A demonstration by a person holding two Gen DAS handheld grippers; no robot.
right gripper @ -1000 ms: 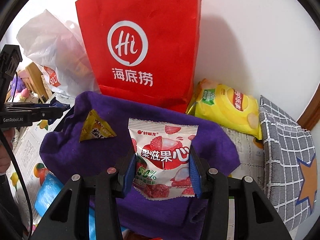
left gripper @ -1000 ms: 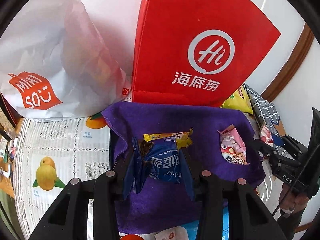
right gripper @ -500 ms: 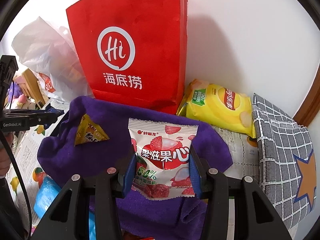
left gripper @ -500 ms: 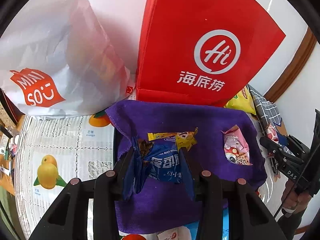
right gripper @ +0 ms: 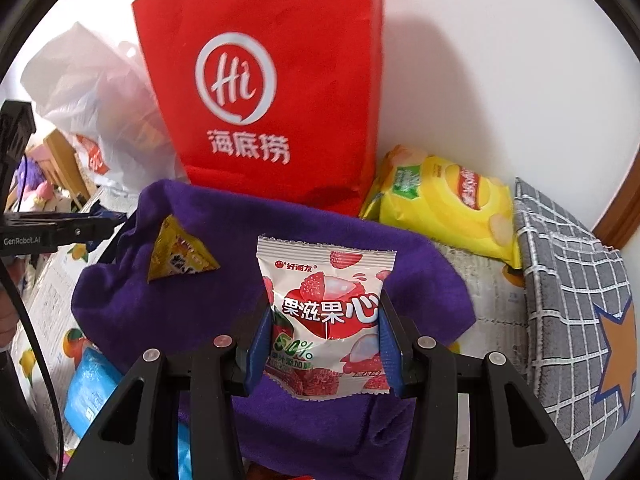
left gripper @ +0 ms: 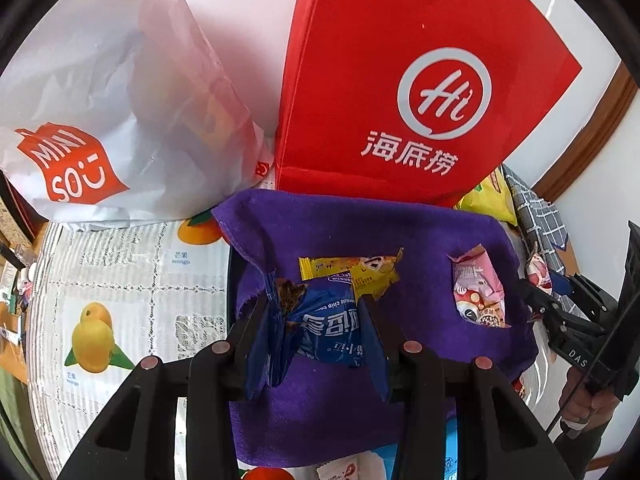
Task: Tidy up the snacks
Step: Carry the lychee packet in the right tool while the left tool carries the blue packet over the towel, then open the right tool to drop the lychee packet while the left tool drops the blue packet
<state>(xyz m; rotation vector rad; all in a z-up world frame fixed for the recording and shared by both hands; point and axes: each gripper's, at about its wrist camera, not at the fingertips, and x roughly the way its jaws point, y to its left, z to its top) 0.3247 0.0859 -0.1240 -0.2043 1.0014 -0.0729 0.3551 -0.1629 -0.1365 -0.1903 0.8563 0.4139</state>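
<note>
My left gripper (left gripper: 316, 320) is shut on a blue snack packet (left gripper: 324, 330) and holds it over a purple cloth (left gripper: 360, 232). A yellow snack packet (left gripper: 352, 270) and a pink snack packet (left gripper: 476, 292) lie on that cloth. My right gripper (right gripper: 324, 320) is shut on a white-and-red lychee candy packet (right gripper: 326, 312) above the same purple cloth (right gripper: 224, 240). The yellow packet (right gripper: 180, 256) lies to its left. A red paper bag (left gripper: 400, 92) stands behind the cloth, also seen in the right wrist view (right gripper: 260, 92).
A white Miniso plastic bag (left gripper: 112, 100) stands left of the red bag. A yellow chips bag (right gripper: 448, 204) and a grey checked cloth (right gripper: 576, 300) lie at right. A blue packet (right gripper: 90, 388) lies at the front left. The tablecloth (left gripper: 120, 280) has fruit prints.
Both grippers have moved a little nearer the red bag with their packets still held. The right wrist view has swung rightwards.
</note>
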